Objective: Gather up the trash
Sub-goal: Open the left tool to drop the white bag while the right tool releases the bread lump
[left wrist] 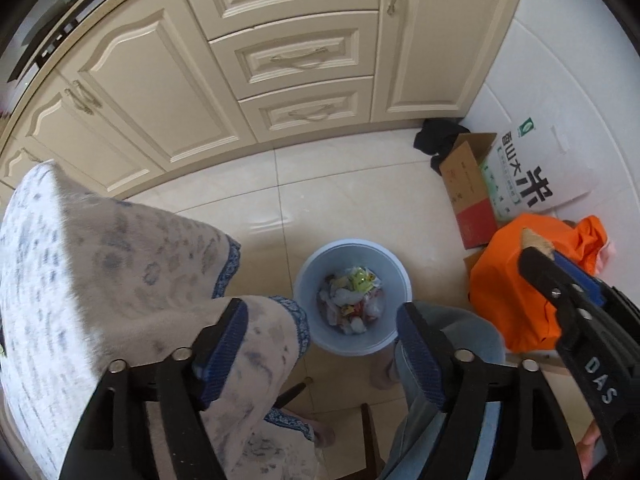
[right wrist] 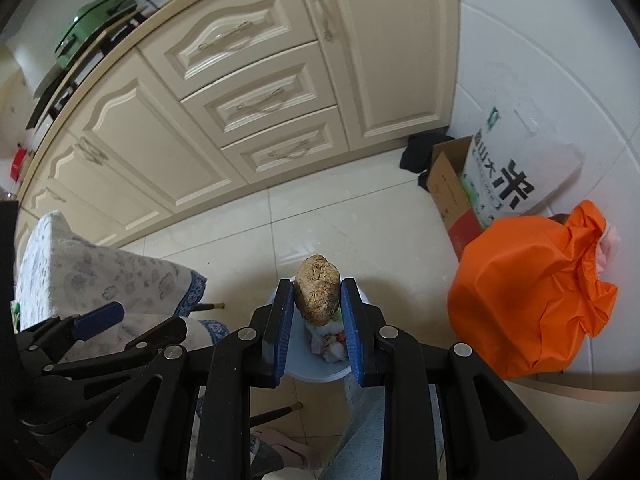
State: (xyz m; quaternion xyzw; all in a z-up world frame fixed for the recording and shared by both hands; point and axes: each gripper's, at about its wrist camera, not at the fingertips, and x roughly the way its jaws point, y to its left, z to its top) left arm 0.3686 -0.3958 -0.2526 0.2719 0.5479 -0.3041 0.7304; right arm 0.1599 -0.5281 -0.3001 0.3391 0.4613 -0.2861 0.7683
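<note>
Our right gripper [right wrist: 316,304] pinches a rough, crumbly brown lump [right wrist: 317,295] between ribbed blue pads—above the round, pale-blue plastic bin [left wrist: 352,296] of crinkled wrappers. Our left gripper [left wrist: 322,354] gapes wide, empty, beside the patterned cloth [left wrist: 100,260].

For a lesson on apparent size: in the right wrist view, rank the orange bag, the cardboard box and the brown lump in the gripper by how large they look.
1. orange bag
2. cardboard box
3. brown lump
The lump sits nearest the camera, so its true size is likely smaller still.
</note>
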